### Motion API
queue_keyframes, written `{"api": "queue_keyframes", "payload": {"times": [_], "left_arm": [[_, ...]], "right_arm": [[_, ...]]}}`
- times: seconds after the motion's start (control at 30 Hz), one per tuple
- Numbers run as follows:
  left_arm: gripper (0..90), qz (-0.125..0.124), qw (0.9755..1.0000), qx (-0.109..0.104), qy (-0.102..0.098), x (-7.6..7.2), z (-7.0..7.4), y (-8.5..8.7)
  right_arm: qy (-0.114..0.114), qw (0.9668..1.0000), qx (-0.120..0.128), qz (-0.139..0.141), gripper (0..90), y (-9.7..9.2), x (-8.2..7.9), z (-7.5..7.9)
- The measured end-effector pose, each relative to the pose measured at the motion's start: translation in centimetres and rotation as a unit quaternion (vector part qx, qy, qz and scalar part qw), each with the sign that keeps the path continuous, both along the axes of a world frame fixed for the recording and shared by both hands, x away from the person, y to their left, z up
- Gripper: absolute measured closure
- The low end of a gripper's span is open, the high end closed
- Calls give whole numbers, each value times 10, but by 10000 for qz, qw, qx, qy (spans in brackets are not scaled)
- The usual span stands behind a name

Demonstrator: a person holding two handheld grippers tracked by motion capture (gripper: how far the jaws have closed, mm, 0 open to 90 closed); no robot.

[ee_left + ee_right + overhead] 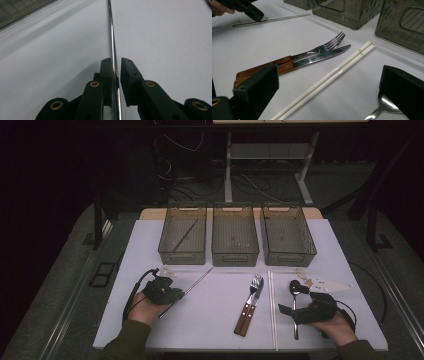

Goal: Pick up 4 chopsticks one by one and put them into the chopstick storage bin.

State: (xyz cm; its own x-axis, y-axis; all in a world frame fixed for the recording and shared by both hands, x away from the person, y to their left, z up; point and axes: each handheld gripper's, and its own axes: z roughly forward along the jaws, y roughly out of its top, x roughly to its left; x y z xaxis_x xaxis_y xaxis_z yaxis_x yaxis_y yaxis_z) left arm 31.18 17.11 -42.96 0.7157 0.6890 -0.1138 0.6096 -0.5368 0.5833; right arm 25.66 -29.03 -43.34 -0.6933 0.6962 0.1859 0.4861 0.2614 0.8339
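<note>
One thing in hand: thin, shiny metal chopstick (113, 45), lying on the white counter (215, 315).
Left gripper (116, 71): your jaws have closed on the stick near its end.
Right gripper (332, 97): your jaws stand wide open, holding nothing.
Handling: probably stiff, light, slippery; grip firmly.
Axis: points away toward the left mesh basket (182, 256).

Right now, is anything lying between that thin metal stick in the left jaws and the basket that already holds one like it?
Nothing visible does. The left gripper has its jaws around the metal chopstick, and bare table lies between it and the left basket, where a similar stick already rests.
</note>
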Motion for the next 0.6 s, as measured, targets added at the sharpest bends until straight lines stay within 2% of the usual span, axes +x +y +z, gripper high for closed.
{"api": "queue_keyframes", "payload": {"times": [0.03, 0.23, 0.47, 0.6], "left_arm": [[790, -14, 10000, 51, 16, 0, 0, 0], [802, -33, 9999, 53, 83, 1, -3, -1], [830, -76, 9997, 229, 88, 1, -3, -5], [831, -47, 9990, 368, 228, 3, 0, -9]], "right_arm": [[5, 10000, 2, 0, 27, 0, 0, 0], [3, 10000, -1, 0, 28, 0, 0, 0], [1, 10000, -7, -4, 27, 0, 0, 0], [10, 10000, -3, -6, 27, 0, 0, 0]]}}
